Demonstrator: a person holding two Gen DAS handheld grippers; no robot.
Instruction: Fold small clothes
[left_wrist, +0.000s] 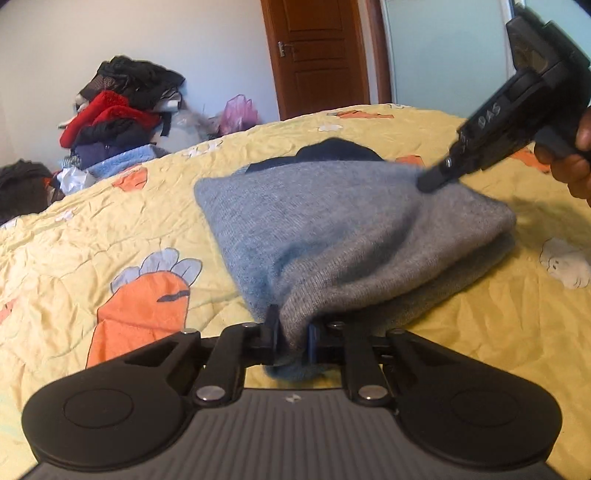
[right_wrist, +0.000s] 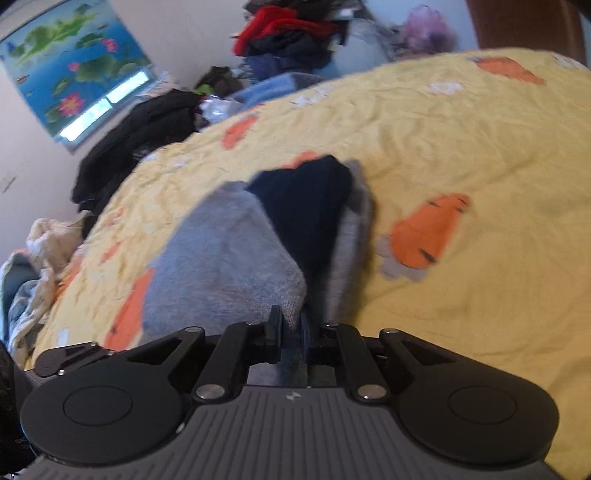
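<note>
Both grippers clamp opposite ends of a grey knit garment (left_wrist: 332, 236) on a yellow bedspread (left_wrist: 110, 229).

The right gripper's (left_wrist: 430, 181) black body carries pale raised lettering, seemingly "DAS", too blurred to be sure; a hand (left_wrist: 570, 162) holds it. Its jaws pinch the garment's far edge, beside a dark navy piece (right_wrist: 306, 206) lying across the grey knit. The left gripper (left_wrist: 293, 336) grips the near corner, fabric bunched between its 2 fingers. Orange carrot prints (left_wrist: 140, 314) dot the bedspread. Behind the bed are a heap of clothes (left_wrist: 118, 107), a brown door (left_wrist: 317, 51) and a lotus poster (right_wrist: 70, 62).
</note>
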